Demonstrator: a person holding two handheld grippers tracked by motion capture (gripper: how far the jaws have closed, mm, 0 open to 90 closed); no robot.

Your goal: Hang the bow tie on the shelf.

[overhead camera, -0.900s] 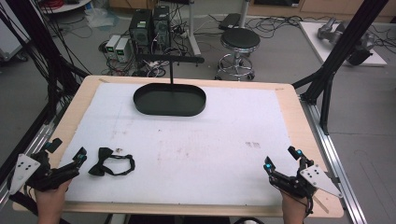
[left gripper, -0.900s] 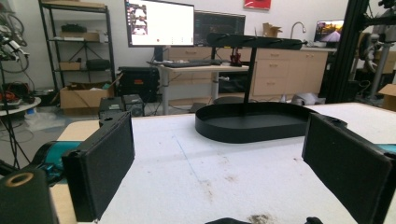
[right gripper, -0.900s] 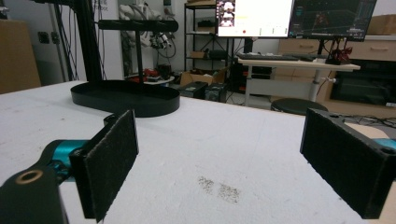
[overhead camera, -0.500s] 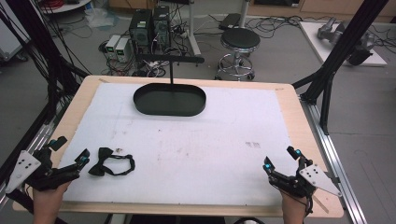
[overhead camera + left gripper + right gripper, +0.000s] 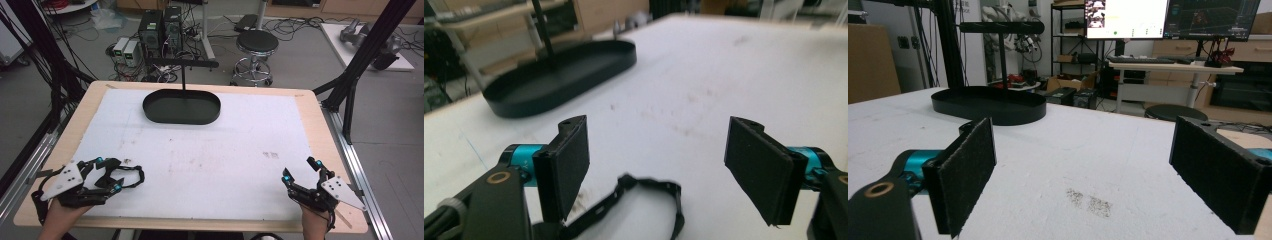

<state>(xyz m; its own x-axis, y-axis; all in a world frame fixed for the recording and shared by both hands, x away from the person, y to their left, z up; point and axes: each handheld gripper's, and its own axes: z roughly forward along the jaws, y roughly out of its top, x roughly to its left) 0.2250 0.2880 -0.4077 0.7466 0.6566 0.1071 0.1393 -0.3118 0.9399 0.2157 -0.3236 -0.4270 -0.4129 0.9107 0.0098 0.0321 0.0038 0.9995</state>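
Left gripper (image 5: 106, 174), jaws spread, has advanced over the black strap loop (image 5: 644, 205); right gripper (image 5: 302, 175) spread, unchanged.

I see a round black stool (image 5: 256, 43) on the floor beyond the table's far edge, two computer towers (image 5: 160, 30) to its left amid tangled cables, and lit monitors (image 5: 1168, 19) above a desk (image 5: 1173, 67) farther back.

The black strap (image 5: 644, 205) is cut off by the left gripper view's bottom edge; the left gripper (image 5: 107, 175) covers what may be its bow.
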